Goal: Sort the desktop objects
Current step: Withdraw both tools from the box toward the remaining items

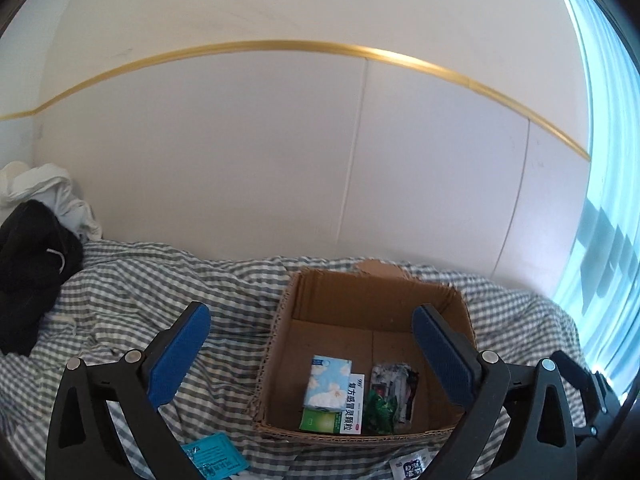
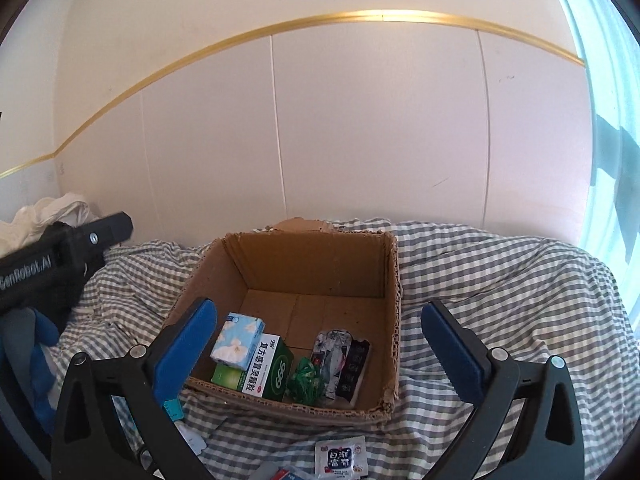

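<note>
An open cardboard box (image 1: 360, 292) (image 2: 312, 256) sits on the checked bedspread. Inside lie a blue tissue pack (image 1: 327, 382) (image 2: 239, 338), a green and white medicine box (image 1: 354, 404) (image 2: 270, 368), a green crumpled wrapper (image 1: 380, 406) (image 2: 306, 380) and printed sachets (image 1: 394, 380) (image 2: 344, 364). My left gripper (image 1: 312, 328) is open and empty, above the box's near left side. My right gripper (image 2: 320, 320) is open and empty over the box. A teal packet (image 1: 214, 460) and a white sachet (image 1: 412, 466) (image 2: 340, 458) lie on the spread in front of the box.
The grey checked bedspread (image 1: 140, 292) (image 2: 500, 280) is rumpled. Black and white clothes (image 1: 36, 240) are heaped at the far left against the white wall. A bright window (image 1: 608, 200) is on the right. The left gripper's body (image 2: 60, 256) shows at the right wrist view's left.
</note>
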A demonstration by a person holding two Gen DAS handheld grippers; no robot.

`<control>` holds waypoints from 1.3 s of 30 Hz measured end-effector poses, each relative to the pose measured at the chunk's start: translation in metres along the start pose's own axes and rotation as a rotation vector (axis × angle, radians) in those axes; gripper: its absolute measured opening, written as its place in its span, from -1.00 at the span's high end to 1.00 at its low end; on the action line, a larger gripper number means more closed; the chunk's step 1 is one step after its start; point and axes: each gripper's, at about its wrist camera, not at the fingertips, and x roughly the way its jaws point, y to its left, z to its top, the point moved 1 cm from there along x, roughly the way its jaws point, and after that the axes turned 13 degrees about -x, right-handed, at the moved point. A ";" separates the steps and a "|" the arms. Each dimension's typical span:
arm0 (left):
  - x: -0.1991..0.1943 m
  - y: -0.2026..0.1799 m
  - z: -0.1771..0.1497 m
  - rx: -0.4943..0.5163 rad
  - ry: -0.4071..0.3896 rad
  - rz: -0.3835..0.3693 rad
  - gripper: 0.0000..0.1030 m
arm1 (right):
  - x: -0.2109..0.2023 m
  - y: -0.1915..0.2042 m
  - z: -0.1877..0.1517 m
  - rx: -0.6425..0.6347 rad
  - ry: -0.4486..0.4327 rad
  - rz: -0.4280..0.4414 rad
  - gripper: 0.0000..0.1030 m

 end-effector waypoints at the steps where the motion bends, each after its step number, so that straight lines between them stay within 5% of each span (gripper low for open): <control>1: -0.004 0.002 0.001 -0.006 -0.008 0.001 -1.00 | -0.003 0.001 0.000 0.001 -0.006 -0.002 -1.00; 16: -0.039 0.025 -0.006 0.021 -0.055 0.066 -1.00 | -0.043 0.014 -0.010 -0.018 -0.061 -0.022 -1.00; 39: -0.047 0.044 -0.040 0.058 -0.014 0.123 -1.00 | -0.063 0.022 -0.040 -0.004 -0.045 0.000 -1.00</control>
